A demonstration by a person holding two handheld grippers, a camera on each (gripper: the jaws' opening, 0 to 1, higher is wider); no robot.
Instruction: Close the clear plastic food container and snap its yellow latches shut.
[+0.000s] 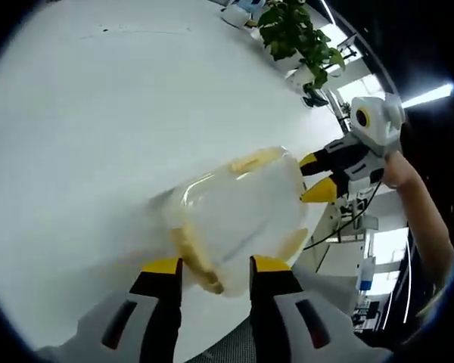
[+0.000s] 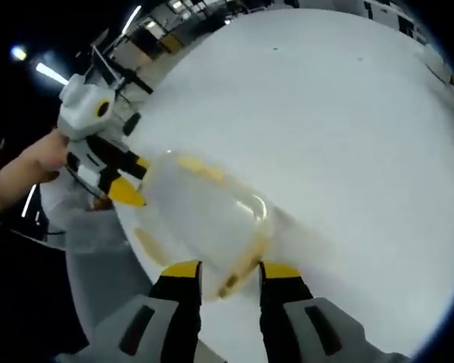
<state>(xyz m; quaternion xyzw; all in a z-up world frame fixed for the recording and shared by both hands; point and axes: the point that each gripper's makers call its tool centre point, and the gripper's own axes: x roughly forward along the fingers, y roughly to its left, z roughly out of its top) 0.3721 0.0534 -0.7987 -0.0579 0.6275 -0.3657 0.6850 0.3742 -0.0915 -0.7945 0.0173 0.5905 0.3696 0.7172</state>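
Note:
The clear plastic container (image 1: pixel 238 212) lies on the white table (image 1: pixel 98 113) with its lid on and yellow latches (image 1: pixel 253 159) along its sides. My left gripper (image 1: pixel 216 266) is open, its jaws standing either side of the container's near end, where a yellow latch (image 1: pixel 200 271) lies between them. The right gripper (image 1: pixel 316 175) meets the far end with its yellow tips. In the right gripper view the container (image 2: pixel 200 215) sits just ahead of my open right gripper (image 2: pixel 231 271), with a latch (image 2: pixel 238 274) between the jaws. The left gripper (image 2: pixel 132 179) touches the opposite end.
A potted plant (image 1: pixel 295 30) stands at the table's far edge. A person's hand (image 1: pixel 405 170) holds the right gripper and another hand (image 2: pixel 30 166) holds the left. The container sits close to the table edge (image 2: pixel 136 257). Office furniture lies beyond.

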